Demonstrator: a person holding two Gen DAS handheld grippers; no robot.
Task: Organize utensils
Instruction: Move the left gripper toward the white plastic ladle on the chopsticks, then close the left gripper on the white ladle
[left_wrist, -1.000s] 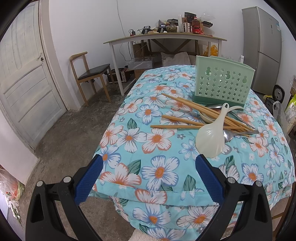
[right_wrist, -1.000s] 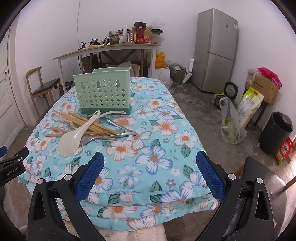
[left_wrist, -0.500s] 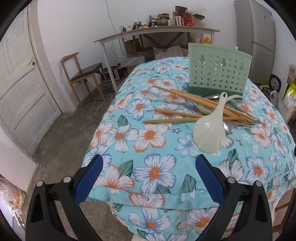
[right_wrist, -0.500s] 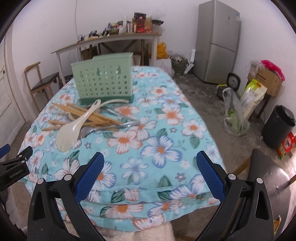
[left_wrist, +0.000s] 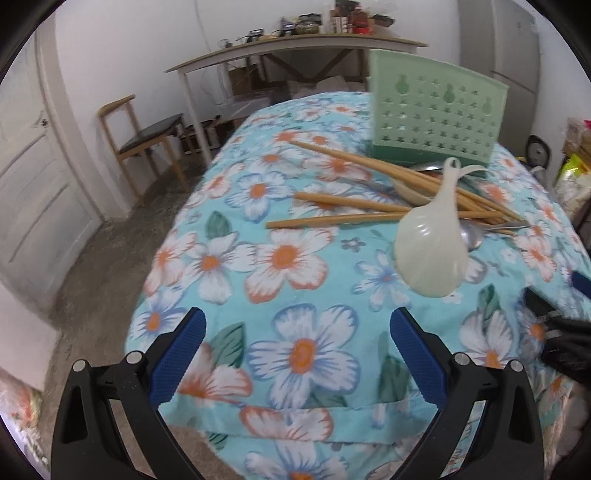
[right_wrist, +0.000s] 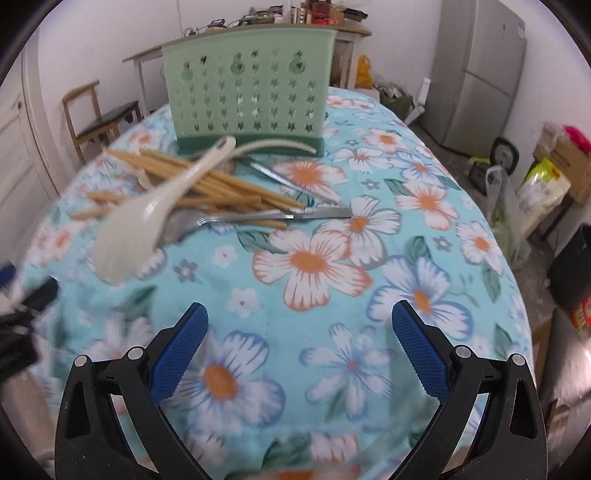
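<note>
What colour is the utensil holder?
Pale green, with a darker green base; the utensil holder shows best in the right wrist view.

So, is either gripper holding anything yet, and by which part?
Nothing is held. The left gripper and right gripper are both open, short of the spoon and chopsticks.

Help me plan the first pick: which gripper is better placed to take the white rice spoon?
Probably left: the white rice spoon lies just ahead of the open left gripper, slightly right. From the open right gripper it sits far off to the left.
</note>
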